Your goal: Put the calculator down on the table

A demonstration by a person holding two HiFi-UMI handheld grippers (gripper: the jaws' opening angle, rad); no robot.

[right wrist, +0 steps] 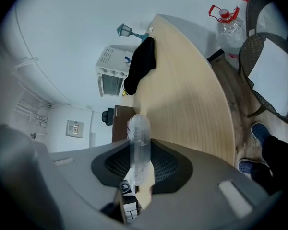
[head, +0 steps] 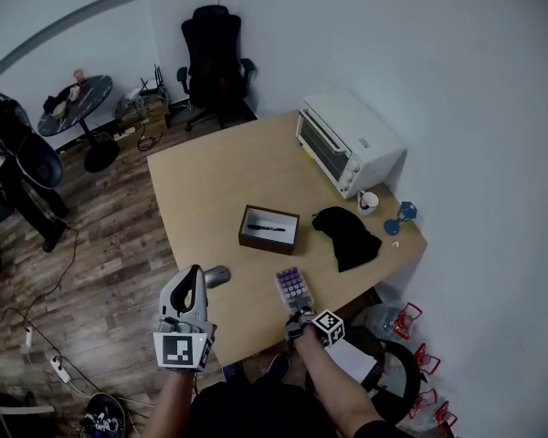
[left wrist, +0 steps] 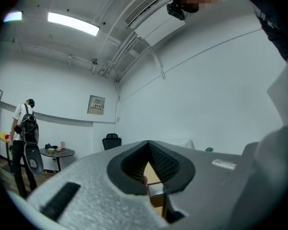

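Fingers (right wrist: pixel 169 169) of the right gripper (head: pixel 298 311) clamp the clear-cased, purple-keyed calculator (head: pixel 292 286), seen edge-on in its own view; the keys show only in the head view. Left gripper (head: pixel 194 276) fingers meet, empty.

The wooden desk (head: pixel 215 176) bears a white oven (head: pixel 347 144) and a mug (head: pixel 368 202). A box (head: pixel 269 229) and a black cloth (head: pixel 349 237) lie nearer.

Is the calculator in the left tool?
No, the calculator is gripped by the right tool, while the left tool is closed with nothing between its jaws.
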